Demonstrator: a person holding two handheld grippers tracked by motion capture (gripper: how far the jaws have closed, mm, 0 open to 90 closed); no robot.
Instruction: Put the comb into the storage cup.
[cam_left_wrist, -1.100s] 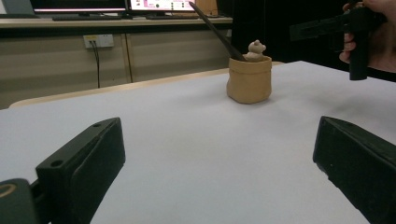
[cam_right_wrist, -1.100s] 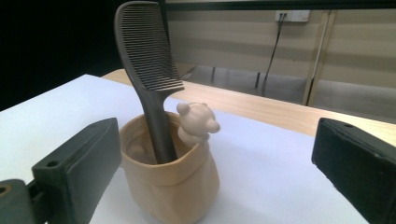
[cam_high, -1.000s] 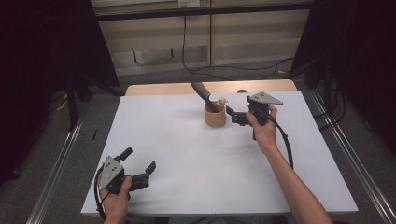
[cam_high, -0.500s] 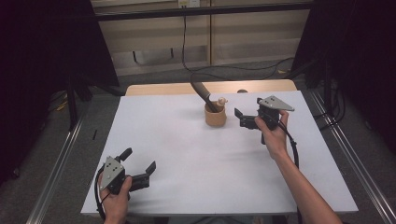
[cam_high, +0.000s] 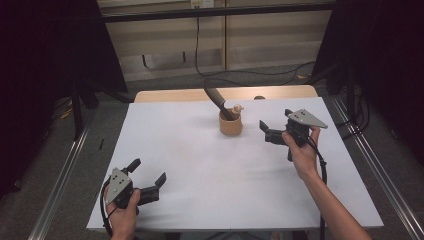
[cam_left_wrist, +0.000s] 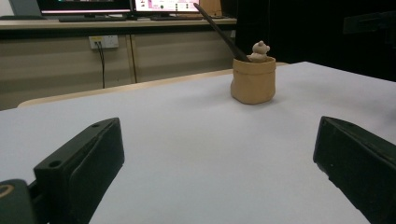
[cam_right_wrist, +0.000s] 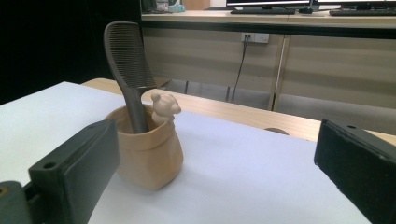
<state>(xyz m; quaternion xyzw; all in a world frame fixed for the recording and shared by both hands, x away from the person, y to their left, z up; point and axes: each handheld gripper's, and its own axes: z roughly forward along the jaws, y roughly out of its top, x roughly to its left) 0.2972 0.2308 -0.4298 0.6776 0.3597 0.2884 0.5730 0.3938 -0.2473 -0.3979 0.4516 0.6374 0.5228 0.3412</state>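
Note:
A tan sack-shaped cup (cam_high: 231, 124) (cam_left_wrist: 252, 83) (cam_right_wrist: 148, 151) stands upright on the white table (cam_high: 200, 165), toward the far middle. A dark grey comb (cam_high: 216, 98) (cam_right_wrist: 127, 65) leans out of it, and a small tan bear figure (cam_high: 237, 108) (cam_left_wrist: 259, 50) (cam_right_wrist: 164, 107) sits on its rim. My right gripper (cam_high: 273, 129) (cam_right_wrist: 210, 172) is open, held just right of the cup with nothing between its jaws. My left gripper (cam_high: 148, 179) (cam_left_wrist: 219, 168) is open near the front left corner, far from the cup.
A tan wooden board (cam_high: 280, 93) lies along the table's far edge. Metal rails (cam_high: 60, 180) run down both sides of the table. Cables (cam_high: 197, 45) hang behind it. A desk with monitors (cam_left_wrist: 88, 7) stands farther back.
My right gripper has drawn back to the right, away from the cup, with the comb left standing in it. The left gripper has stayed where it was.

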